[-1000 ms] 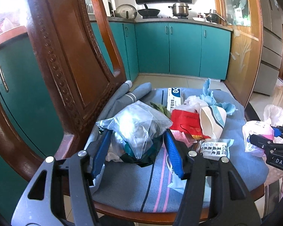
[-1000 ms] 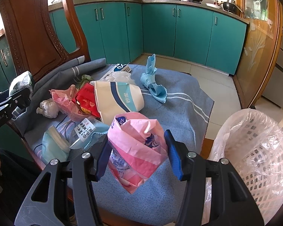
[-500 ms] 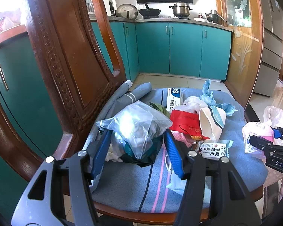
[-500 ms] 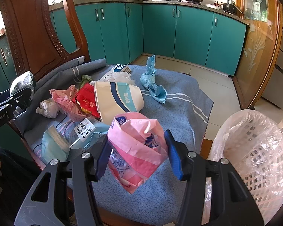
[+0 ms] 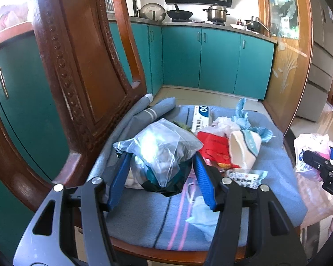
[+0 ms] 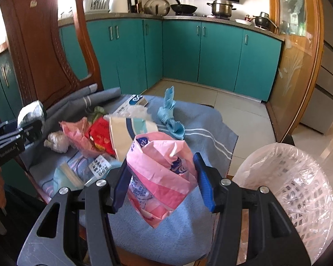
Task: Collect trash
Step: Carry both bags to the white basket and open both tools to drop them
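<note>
Trash lies scattered on the blue cloth-covered chair seat. The right gripper has its jaws pinching a crumpled pink plastic wrapper, lifted clear; the left gripper clamps a clear plastic bag of scraps. Transport seems under way: next, carry the wrapper over the white lined wastebasket and release.

Left gripper: black arms; blue ribbed pads; silver screws
</note>
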`<state>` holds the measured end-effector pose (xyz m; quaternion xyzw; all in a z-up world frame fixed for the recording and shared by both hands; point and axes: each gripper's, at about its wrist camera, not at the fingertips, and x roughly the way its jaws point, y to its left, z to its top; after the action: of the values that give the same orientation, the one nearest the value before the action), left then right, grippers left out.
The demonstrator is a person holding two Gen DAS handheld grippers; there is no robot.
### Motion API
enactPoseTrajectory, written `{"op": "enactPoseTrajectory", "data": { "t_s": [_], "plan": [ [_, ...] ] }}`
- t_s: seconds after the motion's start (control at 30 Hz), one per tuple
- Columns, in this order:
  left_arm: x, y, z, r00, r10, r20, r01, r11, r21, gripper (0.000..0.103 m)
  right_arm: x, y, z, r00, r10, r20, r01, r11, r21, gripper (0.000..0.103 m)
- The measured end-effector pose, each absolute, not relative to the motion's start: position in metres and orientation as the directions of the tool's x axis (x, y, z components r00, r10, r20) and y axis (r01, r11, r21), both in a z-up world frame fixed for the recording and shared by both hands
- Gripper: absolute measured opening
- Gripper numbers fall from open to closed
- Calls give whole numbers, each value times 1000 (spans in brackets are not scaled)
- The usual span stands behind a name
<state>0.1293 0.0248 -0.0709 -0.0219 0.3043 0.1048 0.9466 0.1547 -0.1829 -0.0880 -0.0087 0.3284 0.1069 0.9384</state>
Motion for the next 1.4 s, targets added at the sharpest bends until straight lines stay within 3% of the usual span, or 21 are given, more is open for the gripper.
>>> {"op": "enactPoseTrajectory", "data": {
  "t_s": [0.53, 0.63, 0.8, 1.0, 1.1, 1.13, 1.23, 1.3, 1.4],
  "plan": [
    [144, -19, -57, 832, 129, -540, -129, 991, 37, 59, 133, -240, -68, 822, 96, -561, -81, 995, 52, 54],
    [150, -43, -40, 856, 48, -515, -36, 999, 34, 59, 126, -269, -54, 848, 49, -527, -12, 997, 73, 54],
    [175, -108, -29, 812, -198, -548, 218, 975, -28, 59, 105, -330, -42, 862, -143, -486, 189, 981, 47, 54],
    [192, -199, -51, 671, -405, -621, 471, 880, -65, 59, 110, -387, -81, 728, -169, -664, 308, 947, 96, 55],
    [198, -233, -70, 584, -458, -670, 549, 831, -90, 60, 102, -408, -87, 711, -161, -684, 352, 924, 149, 59],
    [199, -243, -75, 554, -474, -684, 572, 814, -102, 60, 95, -416, -85, 721, -170, -672, 376, 911, 172, 66],
    [201, -269, -90, 504, -499, -705, 609, 784, -119, 64, 85, -429, -75, 754, -188, -629, 412, 882, 229, 78],
    [202, -278, -96, 490, -513, -704, 622, 772, -130, 79, 79, -433, -72, 770, -180, -612, 419, 867, 271, 79],
    [204, -284, -104, 511, -484, -710, 618, 781, -88, 85, 81, -435, -72, 787, -151, -598, 415, 847, 332, 80]
  ]
}}
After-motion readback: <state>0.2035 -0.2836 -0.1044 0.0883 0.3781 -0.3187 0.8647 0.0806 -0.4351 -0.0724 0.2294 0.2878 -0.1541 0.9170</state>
